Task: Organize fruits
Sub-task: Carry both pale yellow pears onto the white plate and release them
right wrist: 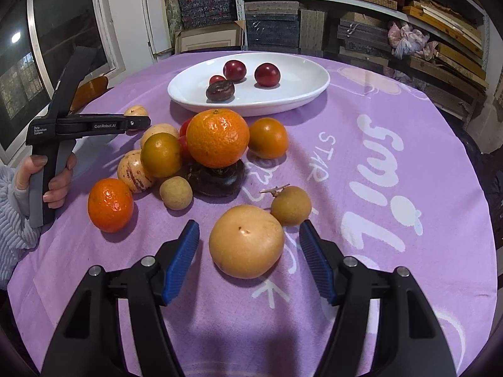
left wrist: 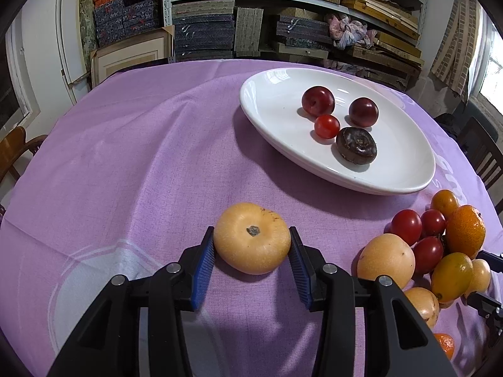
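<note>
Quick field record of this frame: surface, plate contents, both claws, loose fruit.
surface: purple cloth
plate: white oval, far side, holds two plums, one cherry tomato, one dark flat fruit
left claw: pads pressed on a yellow round fruit resting on the cloth
right claw: open around a tan round fruit, gaps both sides
loose pile: tangerines, green-orange citrus, cherry tomatoes, small brown fruits, one more dark flat fruit, between claws and plate
</note>
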The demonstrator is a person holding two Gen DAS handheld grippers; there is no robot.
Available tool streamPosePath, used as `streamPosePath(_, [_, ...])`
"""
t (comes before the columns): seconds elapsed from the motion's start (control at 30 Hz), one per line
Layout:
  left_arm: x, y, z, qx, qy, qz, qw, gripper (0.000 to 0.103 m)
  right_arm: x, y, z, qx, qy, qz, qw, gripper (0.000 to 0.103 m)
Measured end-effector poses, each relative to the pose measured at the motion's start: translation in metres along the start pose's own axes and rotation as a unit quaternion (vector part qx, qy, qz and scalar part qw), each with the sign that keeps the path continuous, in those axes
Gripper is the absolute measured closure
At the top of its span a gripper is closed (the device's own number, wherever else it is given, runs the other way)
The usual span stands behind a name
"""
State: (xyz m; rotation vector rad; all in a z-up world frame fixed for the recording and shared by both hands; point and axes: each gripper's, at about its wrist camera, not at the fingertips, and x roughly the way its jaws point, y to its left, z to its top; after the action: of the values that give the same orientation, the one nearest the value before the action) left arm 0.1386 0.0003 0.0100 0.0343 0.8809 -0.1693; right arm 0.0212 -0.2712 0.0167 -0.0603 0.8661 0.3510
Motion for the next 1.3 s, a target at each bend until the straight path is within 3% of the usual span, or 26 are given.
streamPosePath(0.07, [0.000,-0.001,0.000,0.002,0.001,0.003,1.0000,0.057,0.002,0.000,0.000,-0.001,0.005,0.000,1.000,0.042])
streamPosePath(0.13, [0.000,-0.002,0.000,0.004,0.001,0.006,1.0000,0.057,0.005,-0.002,0.001,0.005,0.012,0.004,1.000,0.053])
streamPosePath(0.27, [0.000,-0.002,0.000,0.004,0.001,0.007,1.0000,0.057,0.008,-0.005,0.001,0.012,0.016,0.013,1.000,0.056])
streamPosePath(0.5, [-0.003,0.008,-0.001,-0.023,-0.004,0.008,0.9997,0.058,0.001,-0.012,-0.001,0.034,0.002,0.021,0.999,0.057])
streamPosePath(0.7, [-0.022,0.014,0.009,-0.041,-0.033,-0.011,0.9985,0.058,-0.028,-0.023,0.007,0.061,-0.050,0.058,0.995,0.057])
streamPosePath(0.9, [-0.016,-0.001,0.057,-0.022,-0.028,-0.014,0.9993,0.058,-0.026,-0.021,0.076,0.032,-0.056,0.027,0.998,0.057])
streamPosePath(1.07, [0.012,-0.028,0.089,-0.001,-0.008,-0.017,0.9998,0.058,0.030,-0.017,0.147,0.025,-0.019,0.013,0.999,0.057])
streamPosePath(1.2, [0.040,-0.040,0.101,0.009,0.011,-0.003,0.9999,0.057,0.082,-0.012,0.172,0.013,0.017,-0.015,1.000,0.057])
streamPosePath(1.3, [0.050,-0.043,0.105,0.011,0.013,-0.001,0.9998,0.057,0.099,-0.014,0.175,0.012,0.026,-0.029,0.999,0.056])
